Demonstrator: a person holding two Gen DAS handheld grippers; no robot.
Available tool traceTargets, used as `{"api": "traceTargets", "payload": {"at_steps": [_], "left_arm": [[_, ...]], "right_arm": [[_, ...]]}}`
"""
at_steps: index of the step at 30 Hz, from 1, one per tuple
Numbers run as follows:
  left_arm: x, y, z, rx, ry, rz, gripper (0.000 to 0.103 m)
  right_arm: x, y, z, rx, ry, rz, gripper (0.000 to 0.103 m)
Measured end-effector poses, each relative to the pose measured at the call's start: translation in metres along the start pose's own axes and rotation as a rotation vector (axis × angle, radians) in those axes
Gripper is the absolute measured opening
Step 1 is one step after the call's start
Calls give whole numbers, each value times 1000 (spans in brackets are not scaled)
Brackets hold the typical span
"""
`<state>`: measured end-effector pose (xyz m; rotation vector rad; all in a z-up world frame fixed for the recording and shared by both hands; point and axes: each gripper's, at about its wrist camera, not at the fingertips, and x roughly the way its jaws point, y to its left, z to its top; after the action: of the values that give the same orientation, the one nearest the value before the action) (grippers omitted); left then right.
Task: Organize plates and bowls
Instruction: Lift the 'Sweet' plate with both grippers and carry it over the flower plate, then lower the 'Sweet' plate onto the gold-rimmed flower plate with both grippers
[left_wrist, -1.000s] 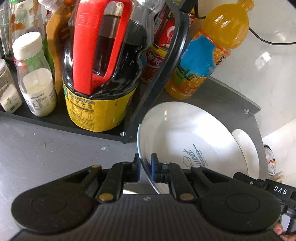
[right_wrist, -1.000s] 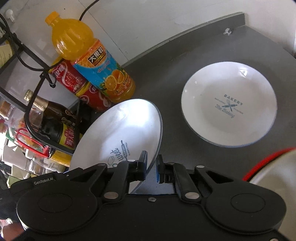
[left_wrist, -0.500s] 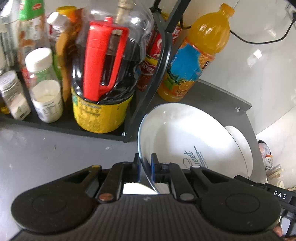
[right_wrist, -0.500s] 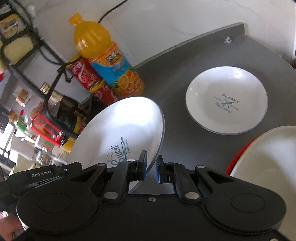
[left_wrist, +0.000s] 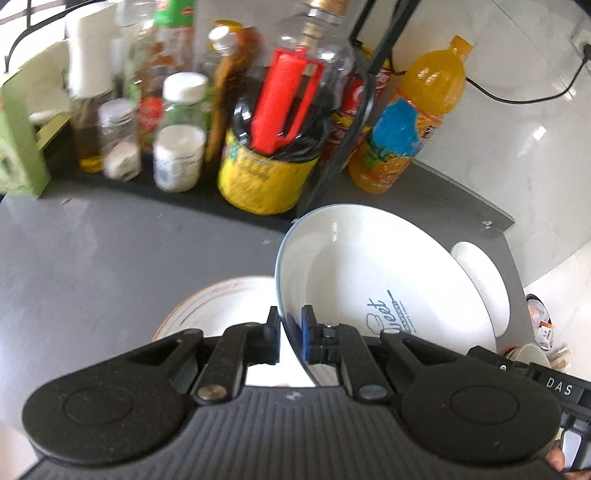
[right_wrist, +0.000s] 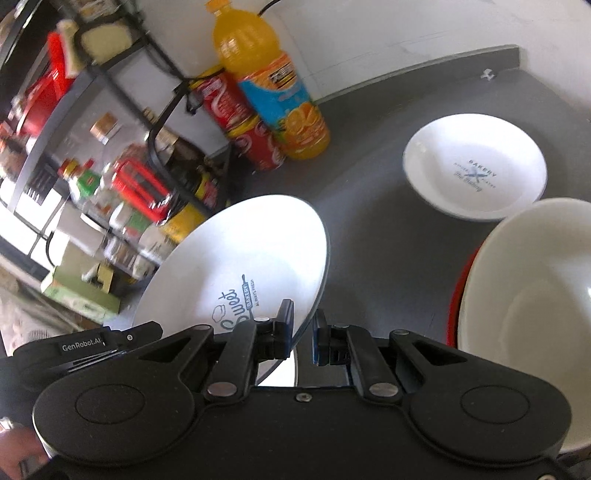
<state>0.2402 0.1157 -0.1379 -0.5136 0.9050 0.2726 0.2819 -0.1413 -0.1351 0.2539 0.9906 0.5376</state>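
Observation:
Both grippers hold one white "Sweet" plate (left_wrist: 373, 280) by opposite rims, lifted and tilted above the grey counter. My left gripper (left_wrist: 290, 338) is shut on its left rim. My right gripper (right_wrist: 303, 334) is shut on its right rim; the plate shows there too (right_wrist: 240, 266). A white "Bakery" plate (right_wrist: 474, 171) lies flat on the counter at the far right, also in the left wrist view (left_wrist: 484, 280). A white bowl with a red outside (right_wrist: 528, 306) sits close at the right. A white dish with an orange rim (left_wrist: 218, 310) lies below the left gripper.
A black wire rack (left_wrist: 354, 110) holds several bottles and jars, including a dark bottle with a red handle (left_wrist: 284, 122). An orange juice bottle (right_wrist: 273, 81) and red cola cans (right_wrist: 240, 118) stand by the white wall. The grey counter (left_wrist: 92, 266) ends at the right edge.
Both grippers have lifted the Sweet plate and drawn it back from the rack. The red-sided bowl and the orange-rimmed dish have come into view.

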Motion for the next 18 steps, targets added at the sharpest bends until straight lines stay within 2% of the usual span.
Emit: {"api": "traceTargets", "payload": {"at_steps": [10,18], "left_arm": [[-23,25,-37,-61,6,35,9],[-22,37,-52,-85,29,48,9]], "right_arm": [[-4,11,-29,-41,38,8,9],[2,14,-43,-49,69,0,9]]}}
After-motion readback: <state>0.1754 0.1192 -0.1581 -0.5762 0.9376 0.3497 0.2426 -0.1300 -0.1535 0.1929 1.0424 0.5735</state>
